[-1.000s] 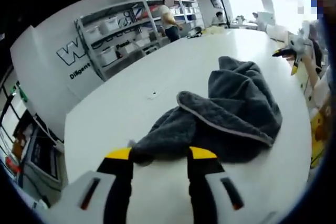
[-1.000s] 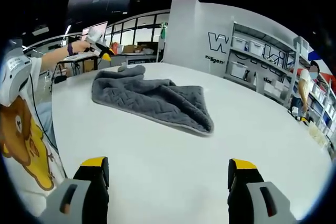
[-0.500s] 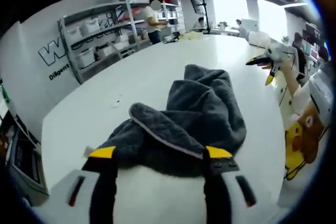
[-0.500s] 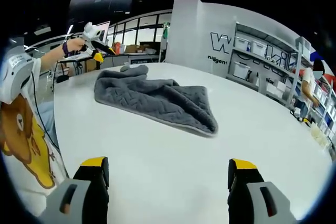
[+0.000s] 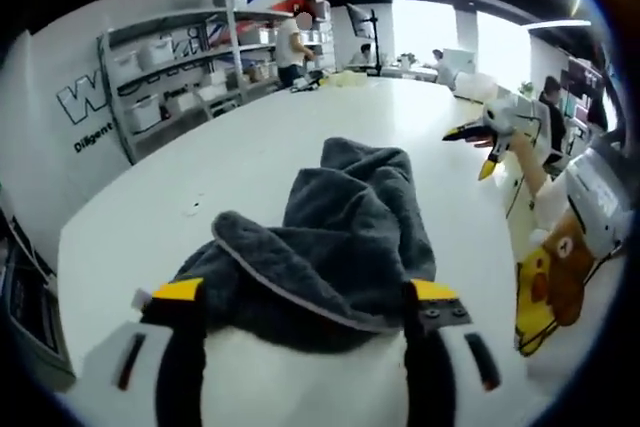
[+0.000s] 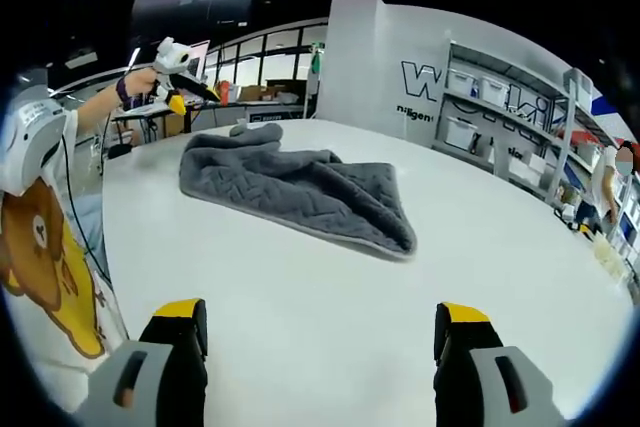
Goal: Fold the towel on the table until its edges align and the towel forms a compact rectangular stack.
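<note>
1. Towel (image 6: 300, 192): dark grey, quilted pattern, pale trim along the hem; lies crumpled and loosely doubled on the white table (image 6: 330, 317), not yet a rectangle, edges unaligned
2. Left gripper (image 5: 305, 292): jaws spread wide, yellow-tipped, holding nothing; the towel's near hem lies directly ahead, between and just beyond the tips
3. Right gripper (image 6: 318, 315): jaws spread wide, empty; bare table ahead, the towel well apart toward the far side
4. Deciding relation: in the left gripper view the towel's long axis runs away from the jaws, near to far, with a raised fold at the near left; the left gripper is much the nearer of the two, so the next grasp probably falls to it, at the near hem or a near corner; in the right gripper view the towel runs from far left to near right, with a pointed corner nearest the jaws
5. Person: shirt with a bear print (image 6: 40, 257) at the table's edge
6. Writing: large letter "W" on the far wall (image 6: 418, 79), with a smaller line beneath starting "Diligent", rest unreadable; shelving (image 5: 170, 77) with storage bins beside it
</note>
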